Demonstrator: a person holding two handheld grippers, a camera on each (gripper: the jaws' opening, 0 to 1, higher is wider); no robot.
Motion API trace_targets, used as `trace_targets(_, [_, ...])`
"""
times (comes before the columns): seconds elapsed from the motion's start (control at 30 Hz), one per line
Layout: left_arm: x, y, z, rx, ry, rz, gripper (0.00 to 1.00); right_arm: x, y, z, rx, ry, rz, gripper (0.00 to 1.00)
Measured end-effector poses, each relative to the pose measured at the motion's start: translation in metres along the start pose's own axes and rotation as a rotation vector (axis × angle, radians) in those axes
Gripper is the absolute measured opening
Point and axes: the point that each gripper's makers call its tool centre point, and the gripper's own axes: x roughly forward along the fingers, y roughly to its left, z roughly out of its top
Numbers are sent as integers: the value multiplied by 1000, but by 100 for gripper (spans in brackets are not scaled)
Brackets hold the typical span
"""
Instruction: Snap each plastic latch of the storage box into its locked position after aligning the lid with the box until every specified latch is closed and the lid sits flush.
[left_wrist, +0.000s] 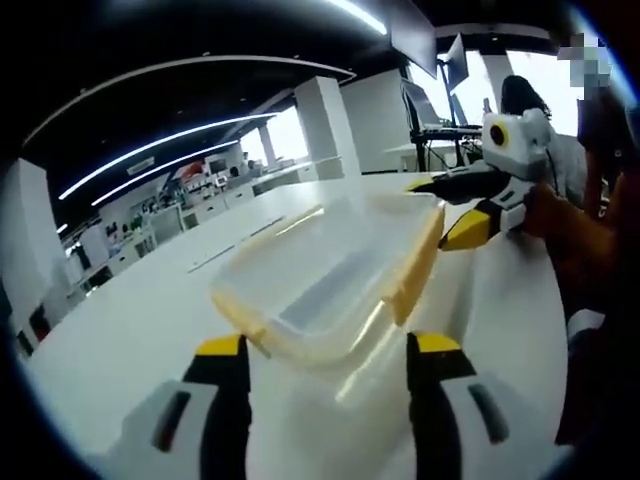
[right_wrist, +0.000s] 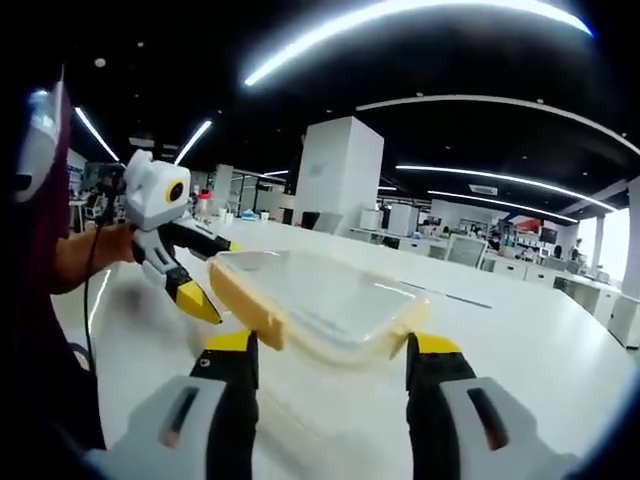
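A clear plastic storage box (left_wrist: 330, 290) with a see-through lid and yellow latches sits on a big white table (left_wrist: 130, 330), in the middle of the left gripper view. One long yellow latch (left_wrist: 415, 265) runs down its right side, and another yellow latch (left_wrist: 240, 315) curves along the near left edge.

The left gripper (left_wrist: 325, 365) rises from the bottom of that view. Its two black jaws with yellow tips stand wide apart, one on each side of the near end of the box, and they hold nothing.

At the upper right of that view the right gripper (left_wrist: 455, 210) comes in, its jaws spread by the far right corner of the box.

In the right gripper view, its own jaws also stand wide apart at the bottom, on each side of the box's near edge. The left gripper shows at the middle left there, held by a hand in an orange sleeve (right_wrist: 90, 255).

Behind the table stand a white pillar (right_wrist: 340, 175) and rows of desks (right_wrist: 500, 250).
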Motion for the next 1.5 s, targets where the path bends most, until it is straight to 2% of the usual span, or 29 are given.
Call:
trace_targets(0.1, [1, -4, 3, -48, -43, -28, 70, 0, 0, -1, 1, 3, -4, 60])
trace_targets(0.23, [3, -9, 3, -55, -50, -40, 81, 0, 1, -1, 4, 4, -7, 60])
trace_targets(0.37, [3, -12, 4, -59, -55, -52, 85, 0, 1, 0, 3, 5, -9, 60])
trace_targets(0.5, [1, -17, 7, -96, -81, -96, 94, 1, 1, 0, 4, 8, -8, 60])
trace_targets(0.73, [0, -18, 16, -204, -137, -134, 100, 0, 1, 0, 3, 4, -6, 60])
trace_targets(0.97, [1, -16, 17, -214, -136, -128, 96, 1, 1, 0, 2, 13, -7, 61])
trace_targets(1.1, [0, -8, 18, -240, -144, -117, 87, 1, 1, 0, 1, 13, -7, 61])
trace_targets(1.27, [0, -5, 18, -251, -143, -113, 81, 1, 2, 0, 1, 15, -6, 61])
trace_targets(1.4, [1, 1, 15, -226, -135, -78, 73, 1, 2, 1, 0, 20, -8, 61])
trace_targets(1.5, [1, 3, 15, -222, -133, -73, 71, 2, 2, 1, 0, 23, -6, 62])
